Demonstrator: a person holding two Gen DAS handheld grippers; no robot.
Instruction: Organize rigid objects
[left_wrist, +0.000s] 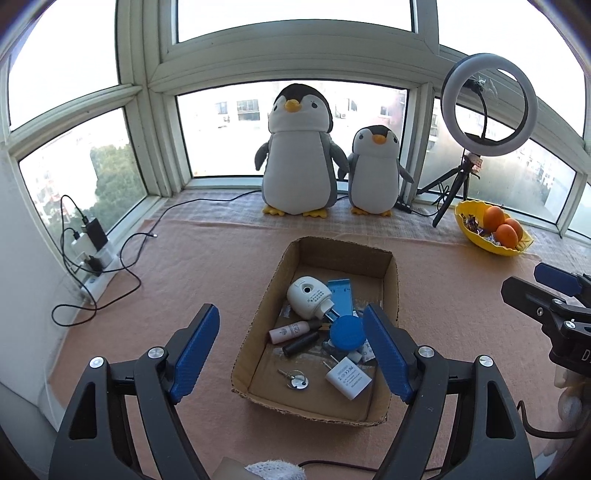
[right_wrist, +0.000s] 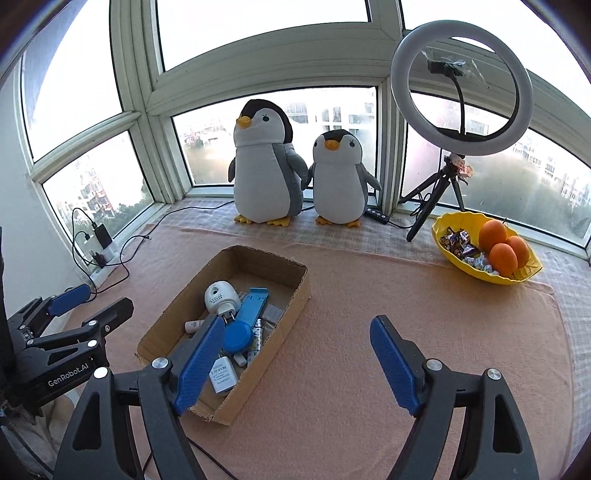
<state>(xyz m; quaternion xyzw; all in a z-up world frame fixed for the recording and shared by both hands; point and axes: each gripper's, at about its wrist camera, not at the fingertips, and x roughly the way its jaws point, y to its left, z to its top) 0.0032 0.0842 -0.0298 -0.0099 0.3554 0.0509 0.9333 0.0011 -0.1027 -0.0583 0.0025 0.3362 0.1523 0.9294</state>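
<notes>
A shallow cardboard box (left_wrist: 392, 291) lies on the pink cloth, also in the right wrist view (right_wrist: 295, 291). It holds a white round device (left_wrist: 308, 297), a blue plastic piece (left_wrist: 341, 295), a blue round lid (left_wrist: 346, 333), a pink tube (left_wrist: 290, 330), a black tube (left_wrist: 300, 343), a white charger plug (left_wrist: 348, 377) and a key with a metal disc (left_wrist: 295, 379). My left gripper (left_wrist: 291, 354) is open and empty, hovering above the box's near end. My right gripper (right_wrist: 301, 363) is open and empty, above the cloth just right of the box.
Two plush penguins (left_wrist: 299, 155) (left_wrist: 373, 171) stand at the window. A ring light on a tripod (left_wrist: 487, 103) and a yellow bowl with oranges and sweets (left_wrist: 491, 230) sit at the back right. A power strip with chargers and cables (left_wrist: 92, 254) lies at the left.
</notes>
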